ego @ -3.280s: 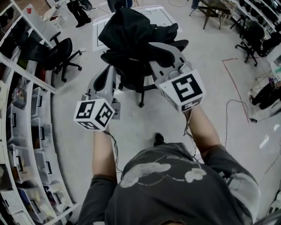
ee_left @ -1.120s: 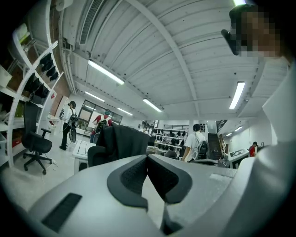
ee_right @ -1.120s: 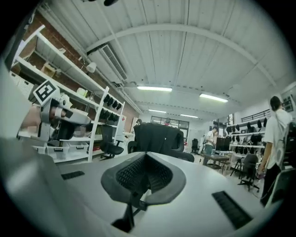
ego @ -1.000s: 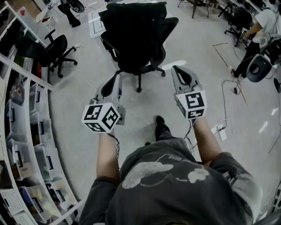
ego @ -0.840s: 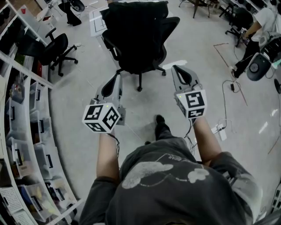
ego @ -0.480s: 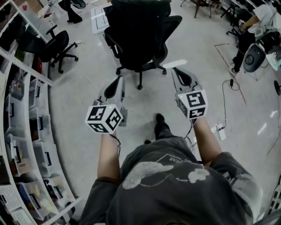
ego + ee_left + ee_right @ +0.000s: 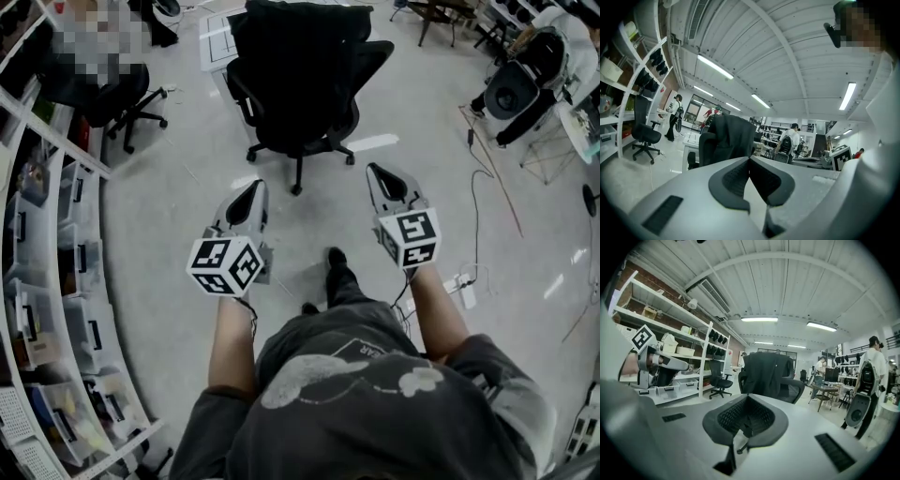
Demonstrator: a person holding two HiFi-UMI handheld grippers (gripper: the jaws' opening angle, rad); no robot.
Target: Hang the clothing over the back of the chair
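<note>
The pale floor [image 7: 169, 206] spreads out under me, with white shelving [image 7: 47, 309] full of bins curving along my left side. Ahead stands the black office chair [image 7: 300, 112] on its castors, well apart from both my tools. The dark clothing [image 7: 300, 37] is draped over its backrest, covering the top and hanging down the back; from the left gripper view the clothing [image 7: 733, 136] falls in folds over the chair back, and from the right gripper view it [image 7: 764, 371] hangs straight ahead above the armrest. A second office chair [image 7: 131, 94] sits off to the left by the shelving, and a person in a white top [image 7: 874, 364] stands far off on the right.

My left gripper [image 7: 255, 185] is held out low in front of me, pointing toward the chair; its fingers [image 7: 736, 176] are pressed together at the tips with nothing between them. My right gripper [image 7: 378, 171] is held beside it at about the same reach; its fingers [image 7: 761, 418] are likewise closed on nothing. Each carries its marker cube [image 7: 227, 266] near my wrist. My shoe [image 7: 336, 261] shows on the floor between the two, and a cable with a power strip [image 7: 464, 286] trails to the right.
</note>
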